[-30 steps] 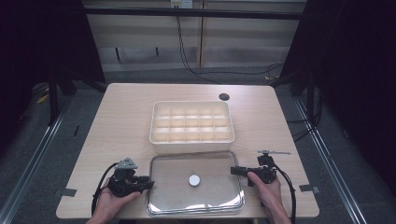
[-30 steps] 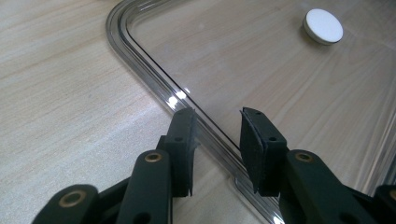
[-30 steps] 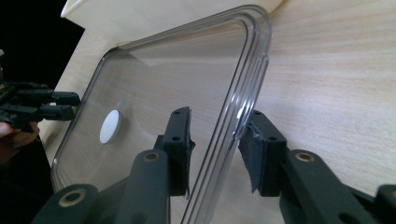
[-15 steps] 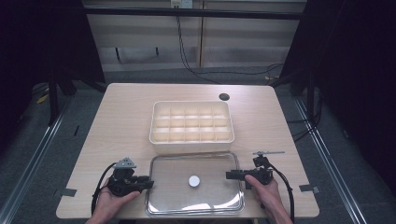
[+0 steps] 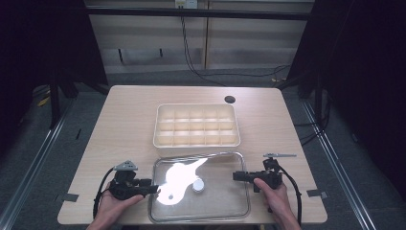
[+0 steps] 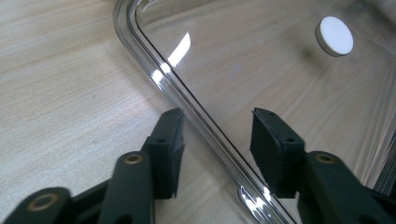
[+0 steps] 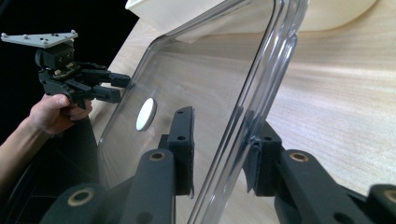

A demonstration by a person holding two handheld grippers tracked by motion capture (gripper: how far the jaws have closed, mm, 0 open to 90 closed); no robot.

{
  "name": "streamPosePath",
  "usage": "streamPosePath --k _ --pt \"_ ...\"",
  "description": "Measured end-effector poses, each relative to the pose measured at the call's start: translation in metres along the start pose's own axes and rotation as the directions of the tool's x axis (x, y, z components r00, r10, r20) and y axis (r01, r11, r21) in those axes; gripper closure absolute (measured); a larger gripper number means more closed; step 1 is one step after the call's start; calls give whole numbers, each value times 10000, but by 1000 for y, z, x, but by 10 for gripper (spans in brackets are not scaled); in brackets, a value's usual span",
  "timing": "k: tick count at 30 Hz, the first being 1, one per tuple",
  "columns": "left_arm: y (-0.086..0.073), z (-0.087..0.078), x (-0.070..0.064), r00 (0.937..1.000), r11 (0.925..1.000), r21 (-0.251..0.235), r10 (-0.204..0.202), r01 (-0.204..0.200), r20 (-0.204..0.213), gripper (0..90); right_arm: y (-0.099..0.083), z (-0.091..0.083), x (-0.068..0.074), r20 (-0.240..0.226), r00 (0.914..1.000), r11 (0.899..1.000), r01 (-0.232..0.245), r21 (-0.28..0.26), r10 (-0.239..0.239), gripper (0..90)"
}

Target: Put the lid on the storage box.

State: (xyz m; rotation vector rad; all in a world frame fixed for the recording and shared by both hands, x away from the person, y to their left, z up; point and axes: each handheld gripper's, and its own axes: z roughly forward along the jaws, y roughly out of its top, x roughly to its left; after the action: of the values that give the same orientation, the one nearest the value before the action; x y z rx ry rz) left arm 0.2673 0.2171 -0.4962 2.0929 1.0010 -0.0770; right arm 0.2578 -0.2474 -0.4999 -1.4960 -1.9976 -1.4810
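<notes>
Clear plastic lid [image 5: 210, 211] with its white round knob [image 5: 197, 185] lay before the cream compartment box [image 5: 196, 125]; your left gripper [image 6: 217, 140] and right gripper [image 7: 219, 149] straddled opposite rims, jaws parted. I judged clamping came next

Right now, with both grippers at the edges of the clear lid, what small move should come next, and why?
Probably close both grippers on the lid's rim. The left gripper and the right gripper each straddle an edge of the clear lid with jaws open and the rim between them. The lid lies just in front of the compartment box, so gripping both sides would allow a level lift.
</notes>
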Motion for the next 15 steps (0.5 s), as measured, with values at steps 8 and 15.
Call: streamPosePath --k 8,15 --pt "0 0 1 9995 9996 -83 -252 253 176 431 1 -2 3 -150 9995 9993 281 -236 -285 700" --pt "1 0 3 9994 9996 -157 -245 250 264 370 2 -7 5 -242 9986 9975 449 -546 -463 713"
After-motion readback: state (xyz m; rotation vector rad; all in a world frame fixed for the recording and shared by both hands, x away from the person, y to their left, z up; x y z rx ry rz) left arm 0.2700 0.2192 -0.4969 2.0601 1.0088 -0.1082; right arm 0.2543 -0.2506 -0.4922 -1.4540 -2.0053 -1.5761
